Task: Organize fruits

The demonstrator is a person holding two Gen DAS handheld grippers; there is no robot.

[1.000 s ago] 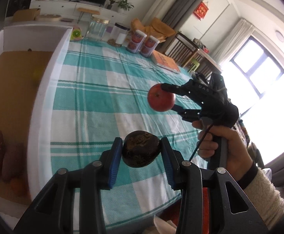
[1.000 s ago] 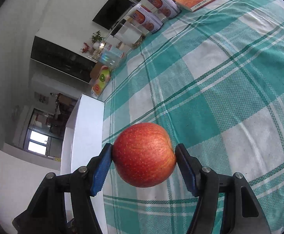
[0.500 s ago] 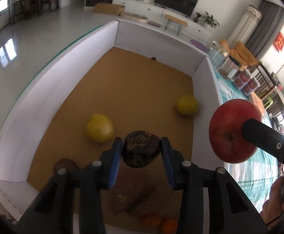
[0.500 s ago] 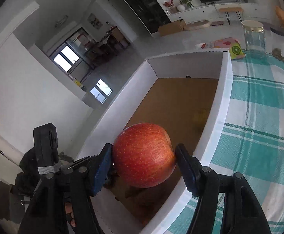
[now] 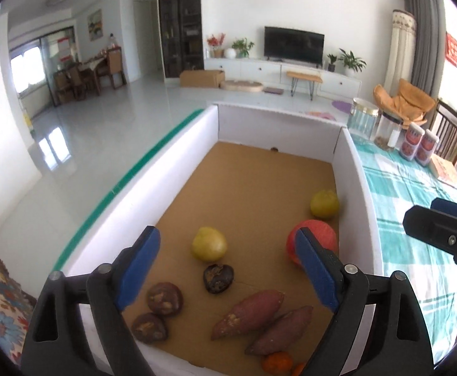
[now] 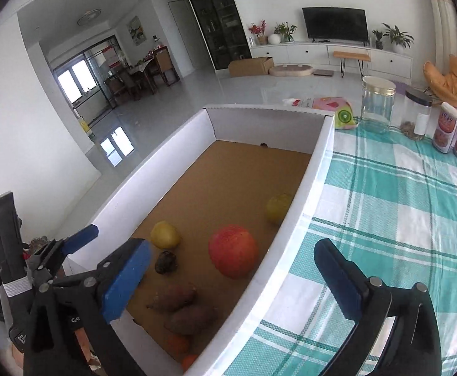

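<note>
Two drops are being finished at once: both sets of tongs are opening, nothing is seen between the blue pads of either. The left tongs (image 5: pixel 228 269) are spread wide over the white box (image 5: pixel 355 219); the right tongs (image 6: pixel 231 279) are spread widest, straddling the box's right wall.

The red apple (image 6: pixel 233 250) is seen low inside the box by the right wall; whether it has settled on the floor cannot be told. The dark wrinkled fruit (image 5: pixel 218 278) lies on the brown cardboard floor, just below a yellow fruit (image 5: pixel 209 244). A second yellow fruit (image 5: pixel 324 203) sits further back by the wall.

Step judged: release into the box, nearly done. Next move: tongs to be lifted clear of the wall and turned to the checked worktop (image 6: pixel 401 194) for any remaining fruit; none is visible there now.

Materials: apple smooth, round, likely to roll. Dark fruits (image 5: pixel 165 296) rough, matt, squat. Sweet potatoes (image 5: pixel 249 315) long, tapered, dull-skinned. Small oranges (image 5: pixel 277 362) at the near edge. Box walls smooth, stiff card.
</note>
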